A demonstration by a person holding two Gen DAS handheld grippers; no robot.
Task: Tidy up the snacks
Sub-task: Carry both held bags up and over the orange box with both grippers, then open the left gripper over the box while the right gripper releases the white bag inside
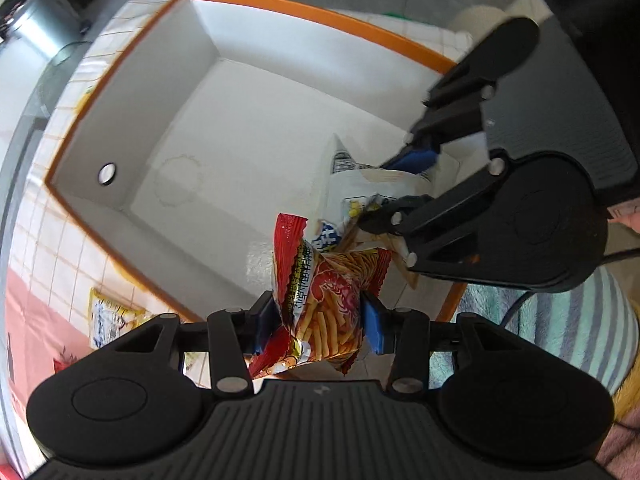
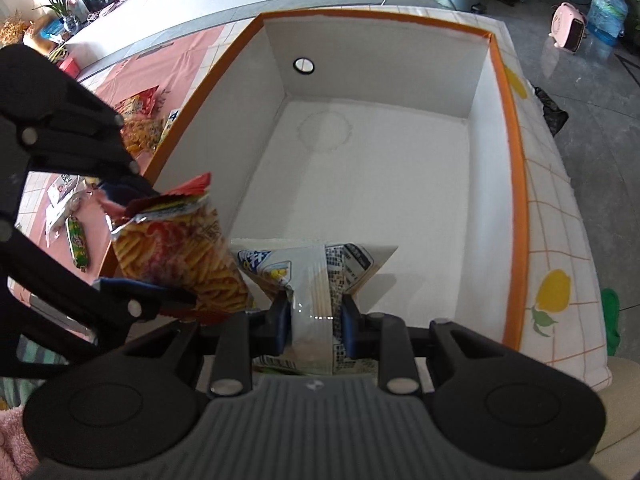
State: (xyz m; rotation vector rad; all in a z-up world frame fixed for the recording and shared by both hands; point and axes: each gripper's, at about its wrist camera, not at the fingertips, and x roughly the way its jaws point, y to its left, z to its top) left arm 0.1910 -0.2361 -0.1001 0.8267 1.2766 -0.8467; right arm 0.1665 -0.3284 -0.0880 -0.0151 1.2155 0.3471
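Clamping red snack bag (image 1: 328,304): left hand-held gripper (image 1: 320,320) | right hand-held gripper (image 2: 314,320) pinching white snack bag (image 2: 312,280) | both over box (image 2: 516,200)

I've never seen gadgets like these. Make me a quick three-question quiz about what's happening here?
1. True or false: the orange-rimmed box already holds many snacks.
2. Which gripper holds the red snack bag: A) left gripper, B) right gripper?
3. Fill in: the right gripper is clamped on a ____ snack bag.

Key: 1 false, its floor is bare apart from the bags being held over it; 2 A; 3 white.
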